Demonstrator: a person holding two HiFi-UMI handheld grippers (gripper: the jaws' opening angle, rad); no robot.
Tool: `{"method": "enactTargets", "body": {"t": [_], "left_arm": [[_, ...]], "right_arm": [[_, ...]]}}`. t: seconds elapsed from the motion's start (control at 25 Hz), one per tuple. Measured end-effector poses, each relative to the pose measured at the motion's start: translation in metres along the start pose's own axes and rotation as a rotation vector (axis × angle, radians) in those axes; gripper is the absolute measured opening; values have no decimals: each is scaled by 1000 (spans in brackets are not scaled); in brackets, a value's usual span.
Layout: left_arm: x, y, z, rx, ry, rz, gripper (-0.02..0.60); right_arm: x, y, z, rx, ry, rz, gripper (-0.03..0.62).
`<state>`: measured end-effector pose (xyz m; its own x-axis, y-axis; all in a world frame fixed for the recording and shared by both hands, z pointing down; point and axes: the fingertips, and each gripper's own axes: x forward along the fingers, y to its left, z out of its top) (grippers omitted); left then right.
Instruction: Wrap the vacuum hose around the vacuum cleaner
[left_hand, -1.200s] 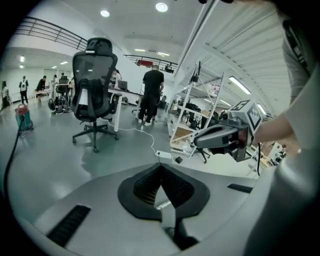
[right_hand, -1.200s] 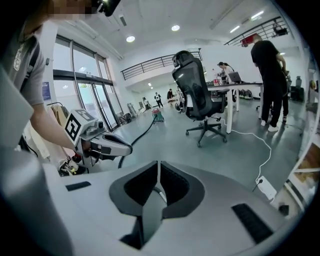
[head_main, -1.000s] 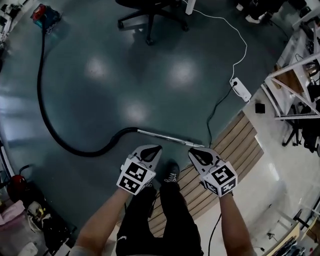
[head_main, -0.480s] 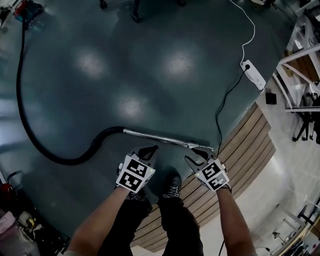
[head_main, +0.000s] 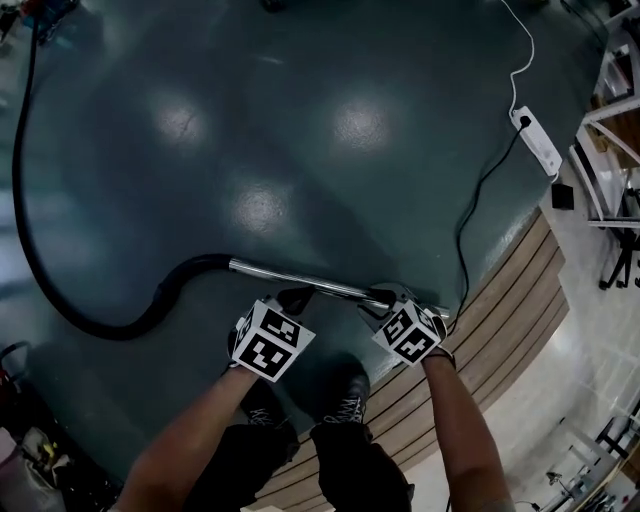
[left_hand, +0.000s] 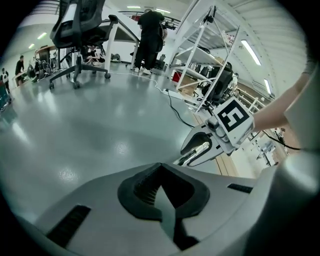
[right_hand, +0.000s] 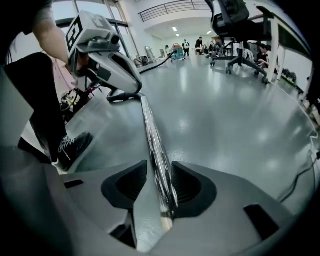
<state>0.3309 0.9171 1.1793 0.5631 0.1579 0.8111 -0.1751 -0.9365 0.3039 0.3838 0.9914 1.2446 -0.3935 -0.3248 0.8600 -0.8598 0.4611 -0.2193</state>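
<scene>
Both arms stretched down; right tongs, just opened, straddle wand

Seen from the head camera, the person wears black trousers and dark lace-up shoes with pale laces. Above the trousers, the left gripper and right gripper are pale grey shells with black ribbed pads. Each carries a white cube printed with black square markers.
</scene>
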Motion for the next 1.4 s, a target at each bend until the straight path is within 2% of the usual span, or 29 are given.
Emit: {"method": "enactTargets", "body": {"t": [0.12, 0.4, 0.52, 0.68, 0.84, 1.0, 1.2, 1.32, 1.4], "left_arm": [[9, 6, -14, 22, 19, -7, 6], [8, 19, -28, -39, -11, -16, 6], [5, 20, -22, -59, -42, -30, 8], [2, 14, -19, -77, -38, -38, 8], [-17, 10, -19, -99, -14, -20, 8], [-57, -8, -4, -51, 1, -28, 8], [-107, -29, 29, -14, 6, -46, 11], [-135, -49, 49, 43, 2, -55, 93], [-154, -61, 68, 109, -15, -47, 159]], "right_arm": [[19, -3, -11, -67, 44, 25, 176], [42, -7, -27, -212, 146, 17, 176], [44, -6, -25, -235, 152, 28, 172], [32, -3, -17, -232, 147, 49, 169], [2, 4, 8, -237, 143, 48, 169], [-46, 14, 25, -276, 220, 45, 169], [-119, 26, 57, -290, 264, 25, 169], [-167, 32, 82, -280, 303, 0, 169], [-199, 36, 99, -276, 333, -16, 169]]}}
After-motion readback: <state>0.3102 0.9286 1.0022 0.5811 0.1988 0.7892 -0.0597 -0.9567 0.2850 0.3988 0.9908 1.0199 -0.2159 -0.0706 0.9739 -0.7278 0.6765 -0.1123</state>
